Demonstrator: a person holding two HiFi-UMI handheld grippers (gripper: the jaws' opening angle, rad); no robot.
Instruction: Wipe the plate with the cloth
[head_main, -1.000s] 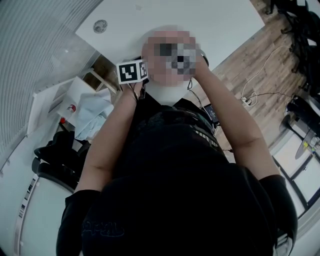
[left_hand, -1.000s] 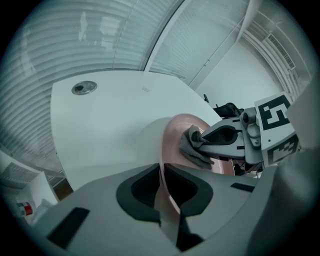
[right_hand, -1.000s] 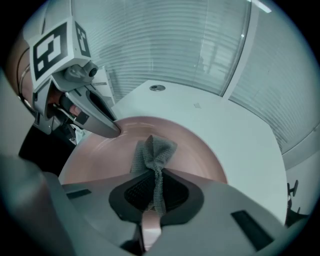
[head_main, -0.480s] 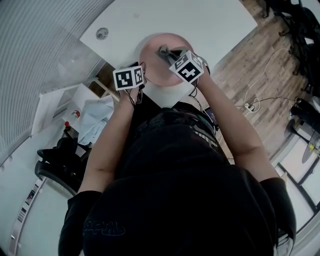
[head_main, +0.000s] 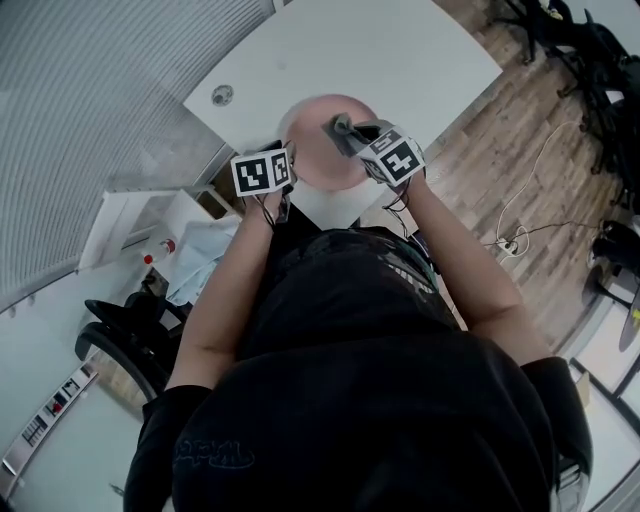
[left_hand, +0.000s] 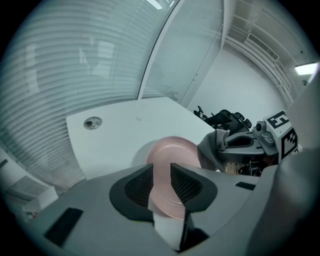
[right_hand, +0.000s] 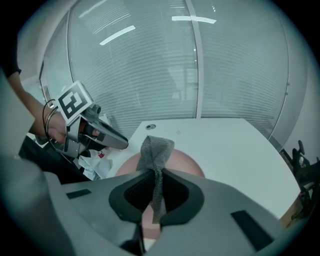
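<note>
Jaws, right gripper (right_hand: 156, 176): clamped on cloth (right_hand: 156, 146); left gripper (left_hand: 161, 169): just opened, empty

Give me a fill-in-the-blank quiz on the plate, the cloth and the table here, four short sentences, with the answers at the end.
1. The cloth is pinched in the ___ hand-held gripper.
2. The plate is ___ in colour.
3. The table under the plate is ___.
4. The cloth is ___ in colour.

Missing words: right; pink; white; grey.
</note>
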